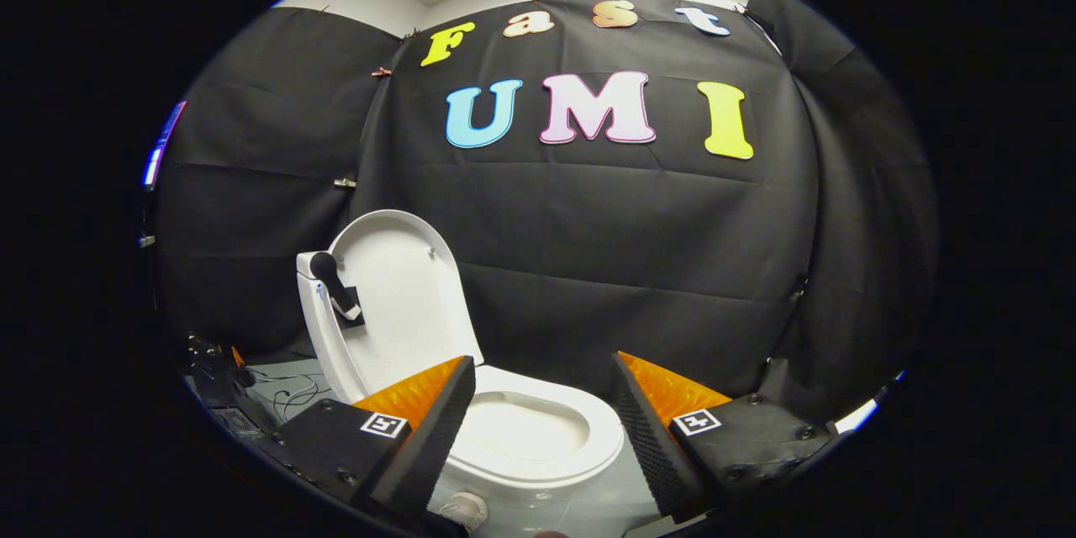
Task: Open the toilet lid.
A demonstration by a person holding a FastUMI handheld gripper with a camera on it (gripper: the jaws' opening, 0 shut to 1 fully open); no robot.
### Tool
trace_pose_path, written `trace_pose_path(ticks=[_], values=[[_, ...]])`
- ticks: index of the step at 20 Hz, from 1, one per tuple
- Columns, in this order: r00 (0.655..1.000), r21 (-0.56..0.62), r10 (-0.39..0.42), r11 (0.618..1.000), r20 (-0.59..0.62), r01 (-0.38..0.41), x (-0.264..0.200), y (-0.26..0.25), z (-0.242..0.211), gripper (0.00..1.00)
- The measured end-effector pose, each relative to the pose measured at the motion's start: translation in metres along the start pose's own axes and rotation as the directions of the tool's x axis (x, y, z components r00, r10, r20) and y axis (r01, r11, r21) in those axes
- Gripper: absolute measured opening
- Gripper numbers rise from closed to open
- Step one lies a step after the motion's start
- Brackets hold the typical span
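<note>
Gripper view: gripper (542,403) spread wide, fingers apart and grasping nothing, held above the front of the toilet (538,445). Between the fingers, the seat (588,445) lying flat around the open bowl (525,429). Lid (403,303) already raised, standing nearly upright behind the seat, beyond the left finger, its inner face turned toward the camera. On the side of the toilet next to the lid, a dark knob with a handle (332,282). Behind everything, black cloth wall (630,269), pinned with small clips. On the floor beside the toilet, near the left finger, some thin cables (290,391). Just below the seat, close to the left finger, the toe of a shoe (464,511).
</note>
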State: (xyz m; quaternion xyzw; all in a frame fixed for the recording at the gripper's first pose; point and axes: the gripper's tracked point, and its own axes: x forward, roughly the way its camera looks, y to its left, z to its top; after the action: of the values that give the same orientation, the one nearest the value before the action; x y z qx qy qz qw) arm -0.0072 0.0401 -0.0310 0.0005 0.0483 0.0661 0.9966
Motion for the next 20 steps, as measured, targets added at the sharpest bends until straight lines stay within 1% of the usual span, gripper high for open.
trace_pose_path(ticks=[9, 20], values=[[1.000, 0.001, -0.004, 1.000, 0.014, 0.004, -0.0018, -0.0028, 0.0045, 0.99], [1.000, 0.000, -0.004, 1.000, -0.001, 0.004, -0.0012, -0.0030, -0.0014, 0.99]])
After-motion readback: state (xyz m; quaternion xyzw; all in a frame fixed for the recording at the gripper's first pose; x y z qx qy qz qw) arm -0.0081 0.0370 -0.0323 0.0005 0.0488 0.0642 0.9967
